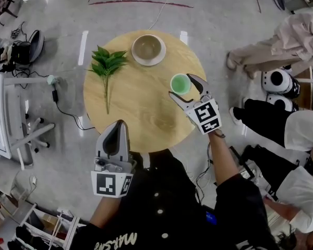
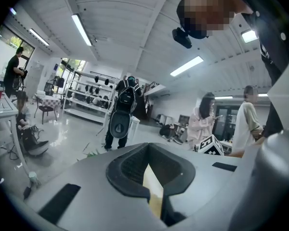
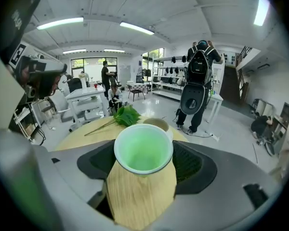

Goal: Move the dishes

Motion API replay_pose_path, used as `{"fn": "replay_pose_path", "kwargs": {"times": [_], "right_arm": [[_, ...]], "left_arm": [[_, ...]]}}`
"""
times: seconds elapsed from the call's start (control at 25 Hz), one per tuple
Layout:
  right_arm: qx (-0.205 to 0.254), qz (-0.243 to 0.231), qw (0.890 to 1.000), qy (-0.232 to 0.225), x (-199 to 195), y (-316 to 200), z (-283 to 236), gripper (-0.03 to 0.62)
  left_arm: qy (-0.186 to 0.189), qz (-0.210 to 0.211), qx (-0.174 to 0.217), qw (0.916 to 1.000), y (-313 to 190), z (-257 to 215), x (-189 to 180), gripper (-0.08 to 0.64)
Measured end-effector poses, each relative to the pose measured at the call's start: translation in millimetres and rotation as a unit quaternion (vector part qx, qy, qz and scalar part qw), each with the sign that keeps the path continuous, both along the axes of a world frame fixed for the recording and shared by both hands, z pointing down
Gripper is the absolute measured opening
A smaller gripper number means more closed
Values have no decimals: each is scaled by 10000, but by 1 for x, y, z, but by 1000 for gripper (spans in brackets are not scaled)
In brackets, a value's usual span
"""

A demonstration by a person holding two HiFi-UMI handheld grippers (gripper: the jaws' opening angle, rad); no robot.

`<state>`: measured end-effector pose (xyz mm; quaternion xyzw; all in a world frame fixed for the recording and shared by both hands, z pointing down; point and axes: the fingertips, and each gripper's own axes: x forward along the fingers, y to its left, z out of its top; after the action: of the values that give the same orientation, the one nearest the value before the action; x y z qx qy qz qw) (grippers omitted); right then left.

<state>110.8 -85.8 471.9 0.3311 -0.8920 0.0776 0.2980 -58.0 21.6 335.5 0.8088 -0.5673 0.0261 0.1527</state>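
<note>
Noted over a round light-wood table (image 1: 141, 113), clock read from the wearer's edge.

Nearest, at 7 o'clock just over the table rim: left gripper (image 1: 117, 125), jaws pressed together at the tips, nothing between them, only a sliver of tabletop visible behind.

Next, at 3 o'clock: right gripper (image 1: 181, 86), jaws spread to the width of a pale green round cup with a white rim (image 3: 143, 153) and set against its wall on both sides. Cup upright and empty.

Farther, at 10 o'clock: leafy green sprig (image 1: 107, 64), lying flat, stem toward the near edge.

Farthest, at 12 o'clock by the far rim: beige round bowl (image 1: 147, 47) standing on a white saucer (image 1: 161, 58), well apart from the cup.
</note>
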Motion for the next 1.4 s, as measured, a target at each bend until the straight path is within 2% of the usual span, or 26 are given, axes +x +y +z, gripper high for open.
{"fn": "replay_pose_path", "kwargs": {"times": [0.28, 0.68, 1.0, 1.4], "right_arm": [[-205, 307, 9992, -127, 10, 53, 18, 360], [-315, 293, 9988, -223, 3, 112, 57, 360], [-467, 291, 9981, -268, -1, 125, 82, 360], [-277, 100, 9995, -140, -2, 130, 92, 362]], "left_arm": [[-32, 198, 75, 9998, 4, -6, 8, 17], [-106, 329, -31, 9994, 18, 2, 10, 17], [-139, 347, -142, 9992, 28, 12, 13, 17], [-160, 310, -219, 9991, 34, 17, 15, 17]]}}
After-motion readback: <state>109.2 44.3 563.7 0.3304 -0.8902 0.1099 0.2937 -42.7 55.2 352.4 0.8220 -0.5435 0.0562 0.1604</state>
